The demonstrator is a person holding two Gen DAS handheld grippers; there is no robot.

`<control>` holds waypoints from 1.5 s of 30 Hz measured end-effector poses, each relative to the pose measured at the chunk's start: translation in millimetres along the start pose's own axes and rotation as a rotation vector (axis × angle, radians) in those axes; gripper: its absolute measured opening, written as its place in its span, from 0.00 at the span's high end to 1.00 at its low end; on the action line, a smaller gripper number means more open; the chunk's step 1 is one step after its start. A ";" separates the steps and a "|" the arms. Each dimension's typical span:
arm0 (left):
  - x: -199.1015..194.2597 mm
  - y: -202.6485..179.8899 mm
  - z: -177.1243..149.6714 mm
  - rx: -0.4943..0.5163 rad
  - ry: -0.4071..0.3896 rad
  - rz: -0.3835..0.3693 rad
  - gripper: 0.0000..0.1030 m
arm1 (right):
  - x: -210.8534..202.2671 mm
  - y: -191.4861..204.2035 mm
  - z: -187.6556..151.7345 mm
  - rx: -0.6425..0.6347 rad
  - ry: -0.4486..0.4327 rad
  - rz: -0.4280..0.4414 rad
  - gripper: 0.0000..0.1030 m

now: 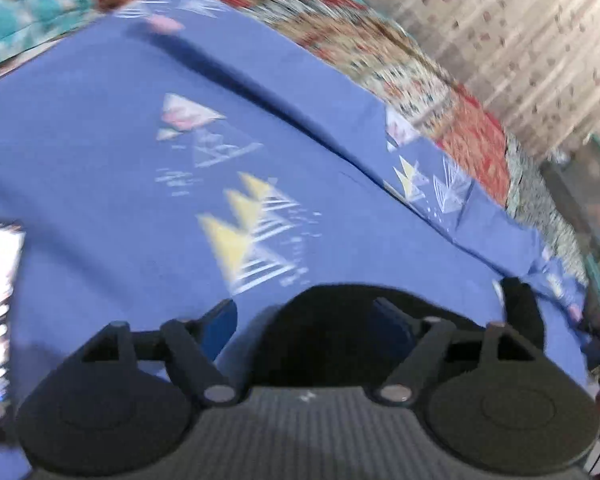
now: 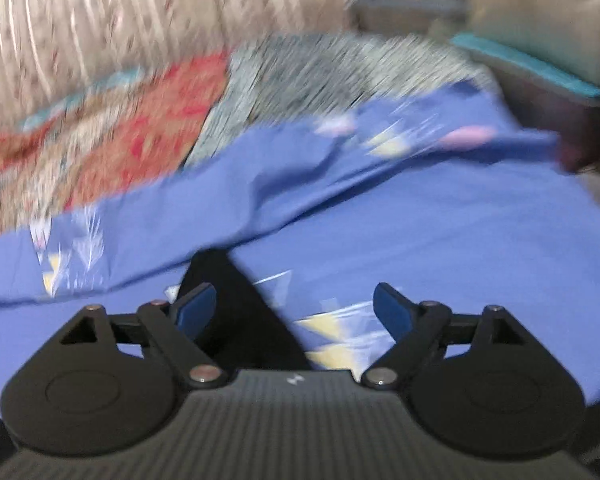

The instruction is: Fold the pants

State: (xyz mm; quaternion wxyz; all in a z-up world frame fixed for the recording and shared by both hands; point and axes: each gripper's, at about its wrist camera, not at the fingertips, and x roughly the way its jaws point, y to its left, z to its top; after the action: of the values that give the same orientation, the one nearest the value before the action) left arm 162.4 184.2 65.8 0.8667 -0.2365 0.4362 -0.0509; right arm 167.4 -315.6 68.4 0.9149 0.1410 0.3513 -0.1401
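Both views blurry. Left claw is standing open, nothing gripped; black pants are lying between its fingers at bottom centre, on the blue sheet. Right claw is also gaping open, empty, with the pants showing as a dark wedge, probably near its left finger. Red patterned quilt is lying at upper left.
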 end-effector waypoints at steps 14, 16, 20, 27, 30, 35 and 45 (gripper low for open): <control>-59.7 -42.2 -45.2 0.173 -0.077 -0.152 0.93 | -21.1 -2.9 12.3 0.057 -0.114 0.104 0.90; -91.1 -42.0 -63.8 0.224 -0.111 -0.205 0.93 | -70.5 -34.7 11.6 0.124 -0.243 0.151 0.90; -113.3 -40.0 -128.8 0.326 -0.034 -0.266 0.88 | -145.0 -113.8 -42.4 0.230 -0.363 0.108 0.83; -105.2 -26.9 -211.5 0.447 0.193 -0.179 0.80 | -161.7 -207.5 -162.6 0.433 -0.140 -0.264 0.46; -131.6 -16.1 -174.7 0.383 0.037 -0.206 0.54 | -170.9 -222.3 -177.1 0.540 -0.150 -0.247 0.46; -120.0 -28.6 -101.8 0.333 -0.103 -0.123 0.11 | -177.5 -197.9 -166.9 0.485 -0.188 -0.182 0.46; 22.1 -90.4 -88.2 0.552 0.194 0.050 0.52 | -152.7 -138.9 -102.7 0.095 -0.204 -0.144 0.22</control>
State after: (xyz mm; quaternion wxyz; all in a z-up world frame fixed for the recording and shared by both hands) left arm 117.9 65.6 46.0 0.8534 0.0250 0.4926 -0.1688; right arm -52.9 -382.9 77.1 0.9258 0.1435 0.2588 -0.2353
